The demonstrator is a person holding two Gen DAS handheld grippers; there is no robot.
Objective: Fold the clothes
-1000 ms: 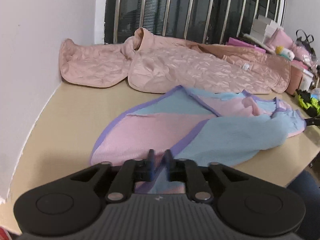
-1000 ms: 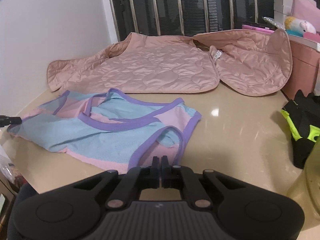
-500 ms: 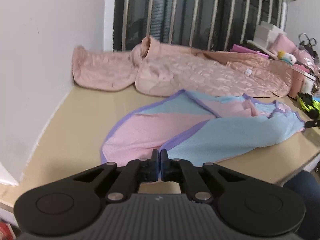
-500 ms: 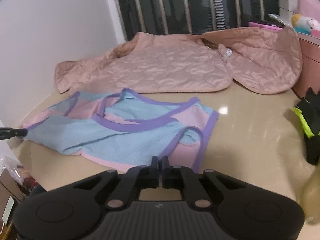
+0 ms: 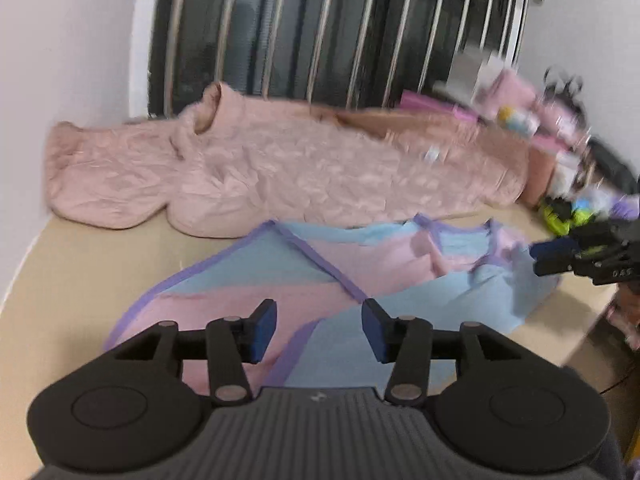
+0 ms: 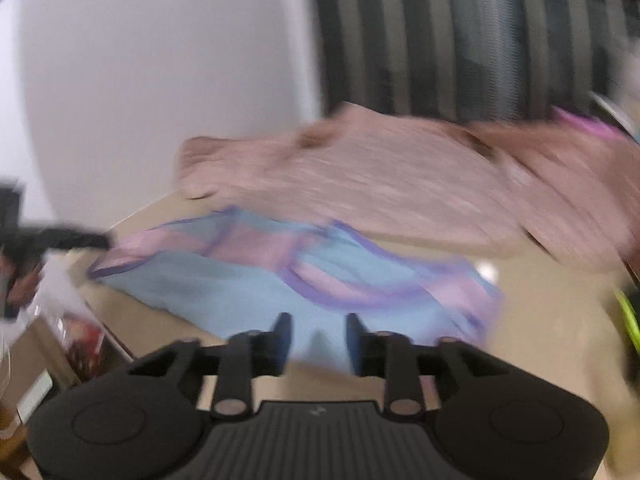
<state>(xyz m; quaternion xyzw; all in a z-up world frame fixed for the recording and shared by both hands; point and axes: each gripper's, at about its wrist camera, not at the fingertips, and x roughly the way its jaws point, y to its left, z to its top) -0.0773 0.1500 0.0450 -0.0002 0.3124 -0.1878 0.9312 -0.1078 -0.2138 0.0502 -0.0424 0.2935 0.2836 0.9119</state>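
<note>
A pink and light-blue top with purple trim point(image 5: 360, 280) lies crumpled on the beige table; it also shows in the right wrist view point(image 6: 320, 276). My left gripper point(image 5: 319, 330) is open and empty above its near pink and blue part. My right gripper point(image 6: 316, 340) is open and empty over the blue edge at the table's front. The right gripper also shows in the left wrist view point(image 5: 560, 256), and the left gripper shows in the right wrist view point(image 6: 80, 240). Both views are blurred.
A pink quilted jacket point(image 5: 280, 172) lies spread behind the top, against the barred window point(image 5: 340, 32). A white wall point(image 5: 60, 60) bounds the left. Boxes and clutter point(image 5: 560, 140) stand at the back right. A black and neon-yellow item point(image 5: 560, 212) lies on the table's right.
Both grippers were shut on the top's edge and have opened, letting it go. Both cameras have swung; the frames are blurred. The top lies slack on the table.
</note>
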